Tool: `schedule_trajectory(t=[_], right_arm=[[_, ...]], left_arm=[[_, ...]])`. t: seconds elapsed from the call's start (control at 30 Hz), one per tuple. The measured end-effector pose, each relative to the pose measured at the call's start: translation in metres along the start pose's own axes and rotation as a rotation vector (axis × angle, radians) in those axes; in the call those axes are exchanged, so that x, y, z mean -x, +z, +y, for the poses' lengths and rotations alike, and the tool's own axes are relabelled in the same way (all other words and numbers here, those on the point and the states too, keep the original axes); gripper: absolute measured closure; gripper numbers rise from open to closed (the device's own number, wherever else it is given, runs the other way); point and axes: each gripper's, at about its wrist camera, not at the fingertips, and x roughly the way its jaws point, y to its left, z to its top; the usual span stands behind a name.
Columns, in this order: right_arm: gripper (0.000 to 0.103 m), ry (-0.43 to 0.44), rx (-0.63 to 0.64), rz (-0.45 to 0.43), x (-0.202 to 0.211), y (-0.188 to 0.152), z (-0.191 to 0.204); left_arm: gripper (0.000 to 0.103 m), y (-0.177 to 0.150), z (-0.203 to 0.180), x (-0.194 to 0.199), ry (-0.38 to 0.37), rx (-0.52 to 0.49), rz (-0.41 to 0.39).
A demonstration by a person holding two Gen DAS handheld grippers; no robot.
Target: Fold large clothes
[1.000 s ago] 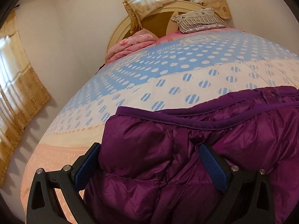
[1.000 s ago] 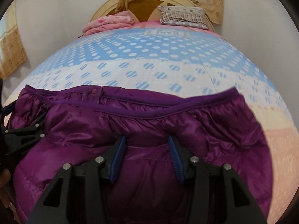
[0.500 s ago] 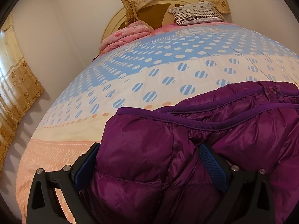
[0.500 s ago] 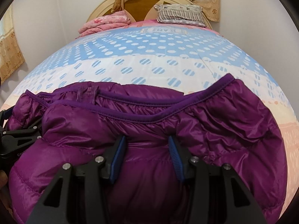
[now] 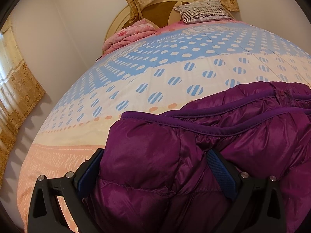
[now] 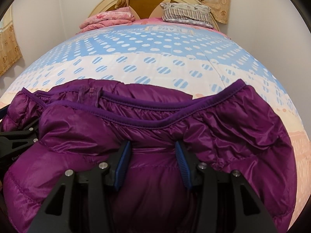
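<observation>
A shiny purple puffer jacket (image 5: 229,141) with a darker purple hem lies bunched at the near end of the bed; it also shows in the right wrist view (image 6: 155,139). My left gripper (image 5: 155,167) holds a thick fold of the jacket's left part between its blue pads. My right gripper (image 6: 152,155) is shut on a fold near the jacket's middle. The left gripper's black frame (image 6: 17,141) shows at the left edge of the right wrist view. A zipper end (image 6: 87,93) sits near the far hem.
The bed (image 5: 175,73) has a blue, white and peach dotted quilt. A folded pink blanket (image 6: 108,18) and a striped pillow (image 6: 186,13) lie by the round headboard. Walls and gold curtains (image 5: 17,89) flank the bed.
Both grippers have carried the jacket's hem forward and up over itself, so the jacket covers more of the quilt in both views. Their hold is unchanged.
</observation>
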Motion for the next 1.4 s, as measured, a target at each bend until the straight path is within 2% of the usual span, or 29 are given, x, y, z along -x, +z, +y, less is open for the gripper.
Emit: schedule_trajectory(t=[0.97, 1.03, 1.07, 1.13, 1.17, 1.23, 1.27, 1.4], right_arm=[[0.052, -0.069, 0.059, 0.014, -0.002, 0.002, 0.009], [0.052, -0.071, 0.072, 0.035, 0.002, 0.006, 0.010], [0.051, -0.072, 0.064, 0.036, 0.007, 0.008, 0.009], [0.050, -0.035, 0.002, -0.016, 0.034, 0.008, 0.010], [0.048, -0.018, -0.006, -0.041, 0.047, 0.008, 0.015], [0.037, 0.011, 0.009, -0.082, 0.067, 0.006, 0.031], [0.033, 0.013, 0.022, -0.088, 0.072, 0.002, 0.042], [0.034, -0.067, 0.084, -0.013, 0.041, -0.016, 0.065]], left_arm=[[0.001, 0.003, 0.002, 0.003, 0.015, -0.019, 0.012], [0.001, 0.003, 0.016, 0.017, 0.004, 0.028, 0.027], [0.001, 0.002, 0.024, 0.028, -0.029, 0.063, 0.027], [0.001, -0.003, 0.036, 0.055, -0.061, 0.100, -0.030], [0.001, -0.009, 0.041, 0.068, -0.046, 0.100, -0.066], [0.001, -0.020, 0.044, 0.076, -0.033, 0.095, -0.085], [0.001, -0.026, 0.043, 0.073, -0.024, 0.091, -0.076], [0.001, -0.044, 0.040, 0.043, 0.007, 0.093, 0.001]])
